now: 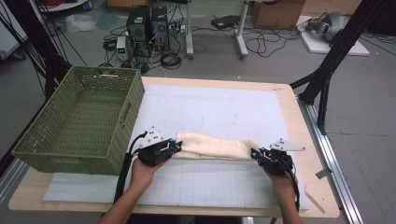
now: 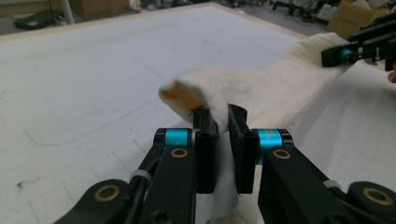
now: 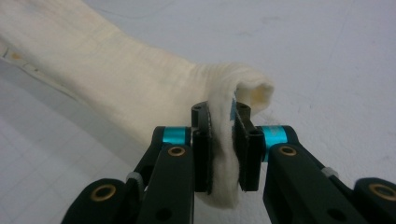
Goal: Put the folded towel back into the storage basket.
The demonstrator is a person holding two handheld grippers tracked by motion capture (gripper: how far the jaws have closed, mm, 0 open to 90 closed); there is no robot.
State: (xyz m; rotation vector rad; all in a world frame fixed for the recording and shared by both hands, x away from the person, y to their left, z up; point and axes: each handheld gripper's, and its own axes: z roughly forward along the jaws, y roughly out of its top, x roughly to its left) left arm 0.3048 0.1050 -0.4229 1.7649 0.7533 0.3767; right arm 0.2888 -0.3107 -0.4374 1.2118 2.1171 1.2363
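Even, soft light falls from overhead, bright enough on the table but dimmer on the grey floor beyond. The white mat (image 1: 219, 112) looks washed out and faintly bluish, with no hard glare. Shadows are weak, only a thin dark edge beside the green basket (image 1: 79, 122). The high view is grainy and soft; the gripper views blur at their far edges.

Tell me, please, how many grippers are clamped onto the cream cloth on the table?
2. The left gripper is shut on the left end of the cream cloth; the right gripper is shut on its right end. Nothing suggests another one hidden.
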